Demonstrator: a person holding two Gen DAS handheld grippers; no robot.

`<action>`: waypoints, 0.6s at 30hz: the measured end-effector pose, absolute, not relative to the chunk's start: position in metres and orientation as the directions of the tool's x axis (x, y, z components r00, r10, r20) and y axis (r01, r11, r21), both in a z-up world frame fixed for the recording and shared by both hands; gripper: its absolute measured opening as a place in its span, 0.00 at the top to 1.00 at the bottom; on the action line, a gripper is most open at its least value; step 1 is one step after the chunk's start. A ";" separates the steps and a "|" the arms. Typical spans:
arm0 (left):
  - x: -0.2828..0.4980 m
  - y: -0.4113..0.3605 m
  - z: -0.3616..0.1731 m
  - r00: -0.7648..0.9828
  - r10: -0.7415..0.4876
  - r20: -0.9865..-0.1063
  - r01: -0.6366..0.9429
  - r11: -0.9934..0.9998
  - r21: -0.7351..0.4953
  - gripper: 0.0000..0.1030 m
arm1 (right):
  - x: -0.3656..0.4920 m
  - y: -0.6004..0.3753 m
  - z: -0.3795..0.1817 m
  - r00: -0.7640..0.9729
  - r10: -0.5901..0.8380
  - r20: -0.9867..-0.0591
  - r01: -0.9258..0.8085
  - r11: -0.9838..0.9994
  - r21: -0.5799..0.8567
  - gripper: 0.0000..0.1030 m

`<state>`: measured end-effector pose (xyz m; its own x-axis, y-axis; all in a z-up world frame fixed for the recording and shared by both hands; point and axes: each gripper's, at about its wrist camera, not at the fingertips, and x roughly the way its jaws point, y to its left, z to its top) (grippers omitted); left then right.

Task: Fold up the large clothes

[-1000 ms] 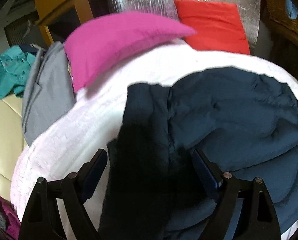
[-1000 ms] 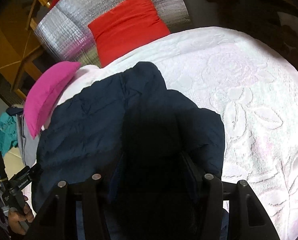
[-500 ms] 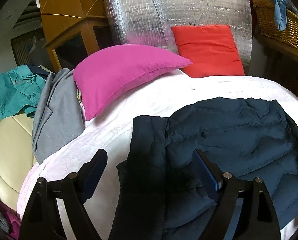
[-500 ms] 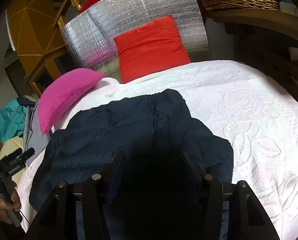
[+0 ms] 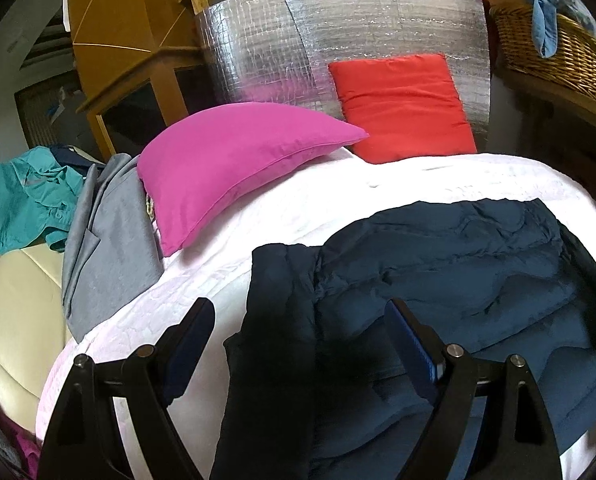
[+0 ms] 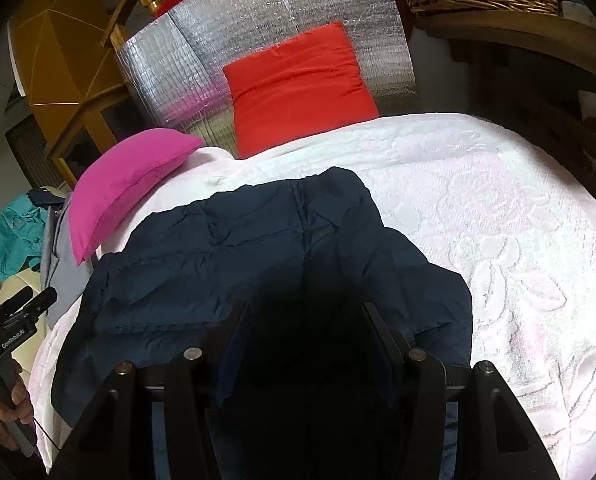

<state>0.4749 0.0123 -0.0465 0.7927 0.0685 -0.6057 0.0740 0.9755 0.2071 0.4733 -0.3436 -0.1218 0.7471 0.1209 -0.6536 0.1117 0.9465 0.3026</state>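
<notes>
A dark navy quilted jacket (image 5: 438, 280) lies crumpled on the white embossed bedspread (image 5: 338, 196). In the left wrist view my left gripper (image 5: 300, 328) is open, its fingers spread above the jacket's left edge, with dark fabric below and between them. In the right wrist view the jacket (image 6: 237, 248) fills the middle, and my right gripper (image 6: 306, 320) is open with dark jacket fabric between its fingers; whether it touches is hidden in shadow. The left gripper (image 6: 13, 320) also shows at the far left, in a hand.
A magenta pillow (image 5: 233, 164) and a red pillow (image 5: 402, 108) lie at the bed's head against a silver foil board (image 5: 338, 32). Grey and teal clothes (image 5: 97, 240) are piled at left over a cream seat. A wicker basket (image 5: 554, 52) sits right.
Both grippers have pulled back and tilted up from the jacket, so more of the headboard, pillows and basket shows. The jacket lies lower in both views. Both grippers stayed open.
</notes>
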 end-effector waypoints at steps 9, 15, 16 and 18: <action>0.496 0.031 -0.064 0.722 0.076 -0.688 0.059 0.983 0.171 0.16 | 0.494 -0.351 -0.144 0.672 0.110 -0.733 0.159 0.945 0.287 0.41; 0.521 0.096 -0.080 0.618 -0.013 -0.786 -0.053 0.997 -0.058 0.16 | 0.487 -0.396 -0.129 0.744 0.143 -0.652 0.207 0.879 0.429 0.26; 0.523 0.103 -0.082 0.608 -0.030 -0.793 -0.062 0.994 -0.085 0.16 | 0.488 -0.404 -0.130 0.747 0.151 -0.648 0.215 0.867 0.450 0.24; 0.528 0.115 -0.089 0.579 -0.064 -0.813 -0.083 0.987 -0.136 0.16 | 0.493 -0.422 -0.135 0.736 0.172 -0.655 0.240 0.838 0.490 0.24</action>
